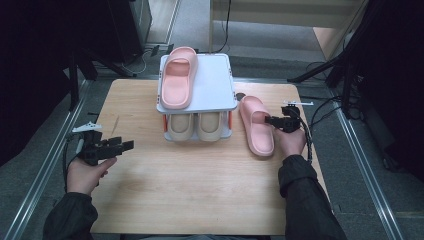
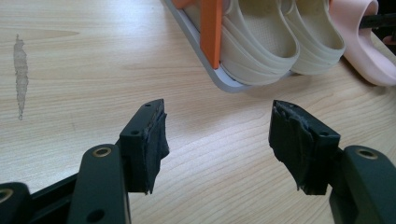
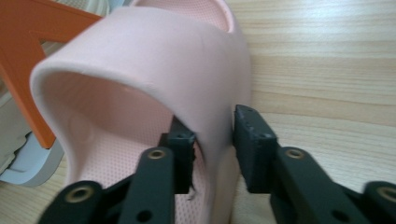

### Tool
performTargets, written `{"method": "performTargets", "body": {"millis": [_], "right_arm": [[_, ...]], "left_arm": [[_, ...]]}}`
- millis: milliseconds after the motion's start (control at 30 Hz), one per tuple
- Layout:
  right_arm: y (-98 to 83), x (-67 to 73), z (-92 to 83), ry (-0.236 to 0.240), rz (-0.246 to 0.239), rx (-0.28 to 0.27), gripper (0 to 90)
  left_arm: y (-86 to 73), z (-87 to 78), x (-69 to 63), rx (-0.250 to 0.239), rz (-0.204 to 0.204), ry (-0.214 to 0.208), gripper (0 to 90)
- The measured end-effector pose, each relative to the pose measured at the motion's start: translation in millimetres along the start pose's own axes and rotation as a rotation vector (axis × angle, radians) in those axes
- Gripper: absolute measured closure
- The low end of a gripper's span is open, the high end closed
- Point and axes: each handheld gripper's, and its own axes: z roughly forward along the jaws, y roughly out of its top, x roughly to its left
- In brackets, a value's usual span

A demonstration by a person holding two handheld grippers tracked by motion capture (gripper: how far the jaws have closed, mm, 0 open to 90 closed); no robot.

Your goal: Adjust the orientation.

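High view: a two-tier rack stands at the far middle of the table. One pink slipper lies on the left half of the rack's top shelf, toe away from the person. Two beige slippers sit side by side on the rack's lower shelf.

A second pink slipper lies on the table just right of the rack, close to its right edge. The right gripper meets this slipper from the right, at the strap. Right gripper view: one jaw is inside the strap, the other outside, with the strap's side wall between them. The inner pad touches the wall; a thin gap shows at the outer pad, so a firm grip cannot be confirmed.

Left gripper is well left of the rack, low over bare table, pointing toward it. Left gripper view: jaws stand wide apart with nothing between them.
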Motion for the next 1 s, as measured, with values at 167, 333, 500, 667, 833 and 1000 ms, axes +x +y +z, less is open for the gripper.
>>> {"method": "performTargets", "body": {"millis": [167, 333, 500, 667, 833, 1000], "right_arm": [[0.0, -2.3, -0.4, 0.018, 0.022, 0.007, 83.3], [2.6, 3.1, -0.4, 0.005, 0.034, 0.036, 84.9], [3.4, 6.7, -2.3, 0.001, 0.045, 0.055, 84.8], [4.7, 9.2, -10.7, -0.001, 0.067, 0.058, 85.1], [15.5, 18.4, -31.9, -0.014, 0.057, 0.039, 84.8], [34.4, 27.8, -53.3, -0.013, 0.053, 0.017, 84.9]], "left_arm": [[0.3, 1.1, 0.1, -0.001, -0.002, -0.003, 37.0], [0.3, 1.5, 0.3, 0.003, -0.006, -0.006, 37.3], [1.4, 2.0, 1.5, -0.002, -0.008, -0.014, 37.5], [3.0, 7.0, 3.0, 0.008, -0.009, -0.017, 37.6], [6.4, 13.1, -1.1, 0.014, 0.008, -0.031, 37.7], [8.7, 18.8, -2.3, 0.026, 0.013, -0.039, 37.7]]}}
